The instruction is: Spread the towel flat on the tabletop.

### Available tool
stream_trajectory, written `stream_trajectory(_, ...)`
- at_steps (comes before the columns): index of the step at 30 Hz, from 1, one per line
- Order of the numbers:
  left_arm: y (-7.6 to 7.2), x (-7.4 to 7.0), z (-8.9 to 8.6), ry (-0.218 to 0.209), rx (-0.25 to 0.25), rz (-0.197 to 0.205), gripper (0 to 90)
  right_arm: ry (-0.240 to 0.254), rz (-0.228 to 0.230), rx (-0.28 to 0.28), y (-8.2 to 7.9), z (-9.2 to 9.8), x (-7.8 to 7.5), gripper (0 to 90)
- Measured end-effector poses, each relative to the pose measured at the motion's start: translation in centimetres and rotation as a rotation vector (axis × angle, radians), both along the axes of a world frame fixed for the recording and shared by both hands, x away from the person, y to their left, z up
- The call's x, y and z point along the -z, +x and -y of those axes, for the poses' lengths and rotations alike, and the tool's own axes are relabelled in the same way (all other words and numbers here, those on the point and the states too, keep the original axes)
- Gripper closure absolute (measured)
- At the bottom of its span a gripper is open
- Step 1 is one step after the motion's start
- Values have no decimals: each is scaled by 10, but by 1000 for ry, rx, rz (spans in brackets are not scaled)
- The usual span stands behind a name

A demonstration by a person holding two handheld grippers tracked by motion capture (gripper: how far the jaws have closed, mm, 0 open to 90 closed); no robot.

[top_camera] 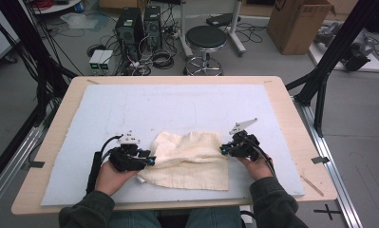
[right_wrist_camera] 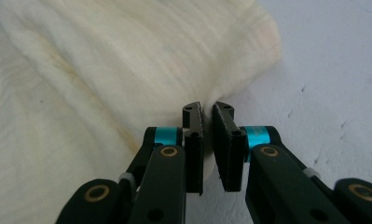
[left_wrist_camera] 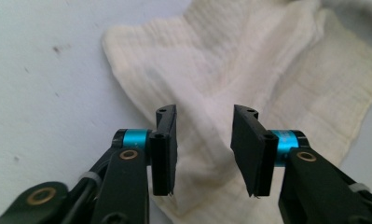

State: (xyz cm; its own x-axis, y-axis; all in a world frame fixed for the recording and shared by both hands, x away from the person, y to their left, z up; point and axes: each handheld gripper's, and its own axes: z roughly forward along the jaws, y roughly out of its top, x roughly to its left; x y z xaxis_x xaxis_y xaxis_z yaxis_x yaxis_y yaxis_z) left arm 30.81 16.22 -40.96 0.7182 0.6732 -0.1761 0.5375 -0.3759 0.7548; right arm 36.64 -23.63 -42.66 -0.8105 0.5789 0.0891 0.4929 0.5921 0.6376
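Cloth lies on the pale mat covering the bench, at 6 o'clock on the mat, between the two tools. It looks folded over once: a doubled, roughly rectangular pad with a lumpy raised ridge along its far edge. The near and right edges are fairly straight; the left corner at 8 o'clock trails out loose and uneven.

Left tool sits at the cloth's 9 o'clock edge. In the left gripper view its jaws stand apart over the cloth, the pads clear of it and nothing pinched between them, so it is open.

Right tool is at the cloth's 2 o'clock corner. In the right gripper view its jaws are nearly together with a thin gap; the cloth fold lies just beyond the tips. I cannot tell whether a bit of the edge is caught there.

Progress, as judged: one fold looks laid down and the left side let go. Left to do: right-hand release, flatten the ridge, tidy the loose corner, perhaps a further fold.

Long axis runs 9 to 3 o'clock, parallel to the bench's near edge; the folded ridge faces 12 o'clock.
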Motion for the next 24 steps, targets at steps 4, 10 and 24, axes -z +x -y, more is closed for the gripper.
stream_trajectory(4, 15, -15, 0, -15, -19, 33, 574, 10, 9, -4, -3, 5, -1, 785)
stream_trajectory(10, 47, -13, 12, 17, -54, 66, 603, 48, 31, 0, -3, 10, -6, 672)
stream_trajectory(24, 87, 27, 36, 129, -117, 24, 676, 137, 70, 102, 17, 31, -15, 655)
